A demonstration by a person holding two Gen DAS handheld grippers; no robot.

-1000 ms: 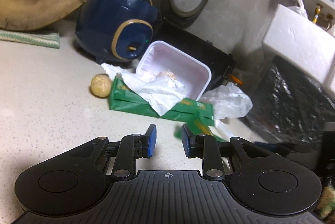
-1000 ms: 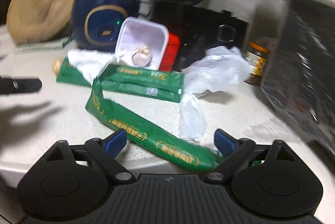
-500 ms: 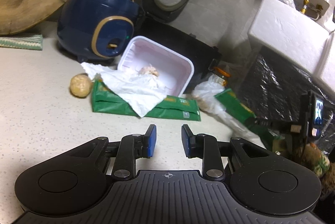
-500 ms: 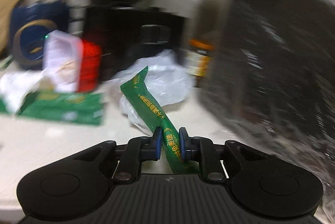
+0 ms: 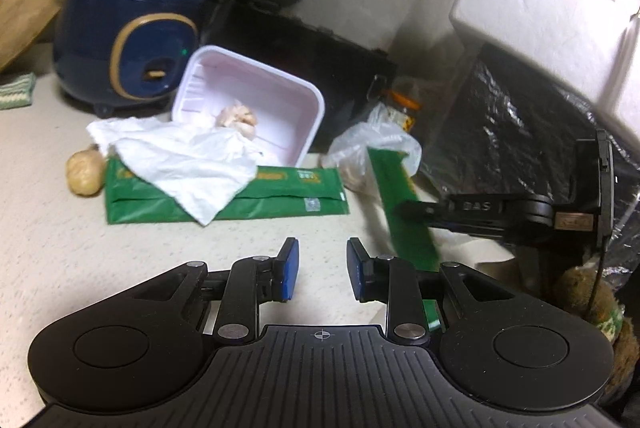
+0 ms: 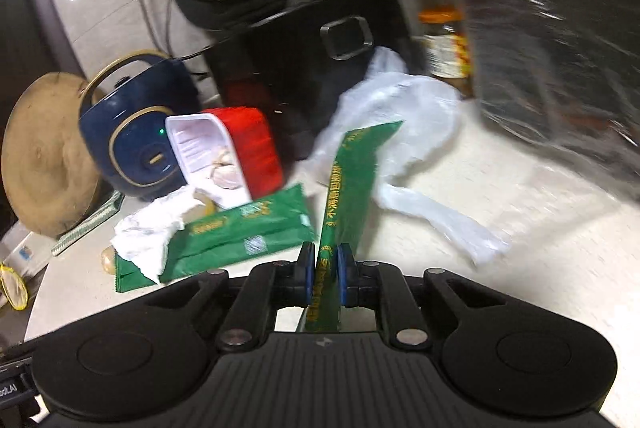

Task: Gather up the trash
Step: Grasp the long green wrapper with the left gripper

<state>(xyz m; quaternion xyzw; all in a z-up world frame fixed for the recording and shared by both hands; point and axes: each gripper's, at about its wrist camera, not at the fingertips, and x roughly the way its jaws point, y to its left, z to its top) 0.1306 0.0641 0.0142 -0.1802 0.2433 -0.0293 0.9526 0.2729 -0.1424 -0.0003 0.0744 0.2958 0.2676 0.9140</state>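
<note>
There are two green wrappers. One green wrapper point(image 6: 352, 184) is clamped between the blue pads of the right gripper point(image 6: 324, 274) and stands up from the jaws, lifted off the counter point(image 6: 540, 228); yellow characters run along it, too blurred to read. The left wrist view shows the same strip point(image 5: 404, 204) held by that gripper point(image 5: 416, 208), whose side bears the letters "DAS". The second green wrapper point(image 5: 256, 200) lies flat on the counter, with one crumpled white tissue point(image 5: 188, 164) partly over it. There is one pink tray point(image 5: 248, 104) tilted against the blue cooker point(image 5: 124, 44), one clear plastic bag point(image 6: 404, 116), one jar point(image 6: 444, 44) with an unreadable label, and one round beige lump point(image 5: 84, 172) beside the tissue. The left gripper point(image 5: 320, 268) holds nothing; its jaws stand apart above the counter.
</note>
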